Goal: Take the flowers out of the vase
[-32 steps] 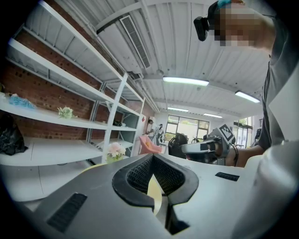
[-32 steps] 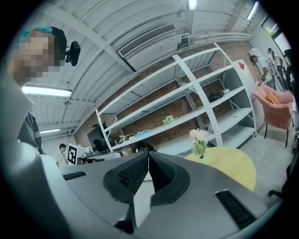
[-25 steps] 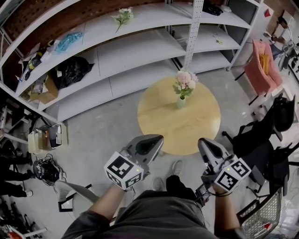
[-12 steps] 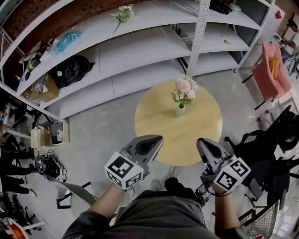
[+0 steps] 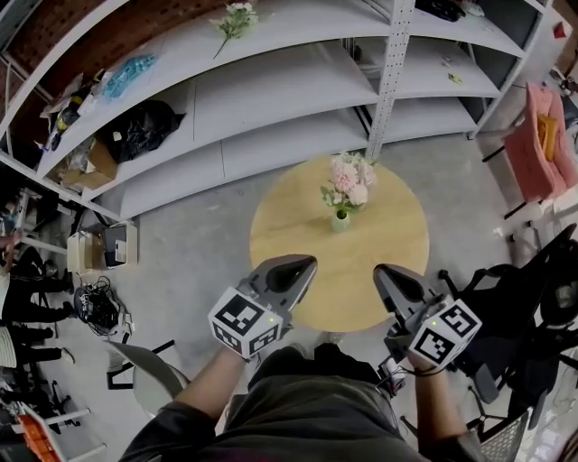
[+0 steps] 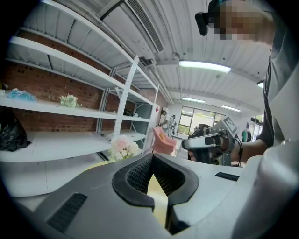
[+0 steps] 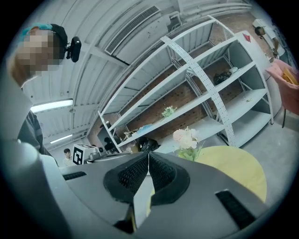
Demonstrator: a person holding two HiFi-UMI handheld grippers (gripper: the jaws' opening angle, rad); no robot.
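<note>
A bunch of pale pink flowers stands upright in a small green vase on a round wooden table. Both grippers hover at the table's near edge, well short of the vase. My left gripper is shut with nothing in it. My right gripper is shut and empty too. In the left gripper view the flowers show beyond the closed gripper. In the right gripper view the flowers rise just right of the closed gripper, with the table behind.
White metal shelving curves behind the table, its upright post close to the flowers. A second flower bunch and a black bag lie on the shelves. Black chairs stand at the right, a pink chair farther back.
Both grippers have come forward toward the table, still shut. The table and vase now lie closer and more to the left in the head view.
</note>
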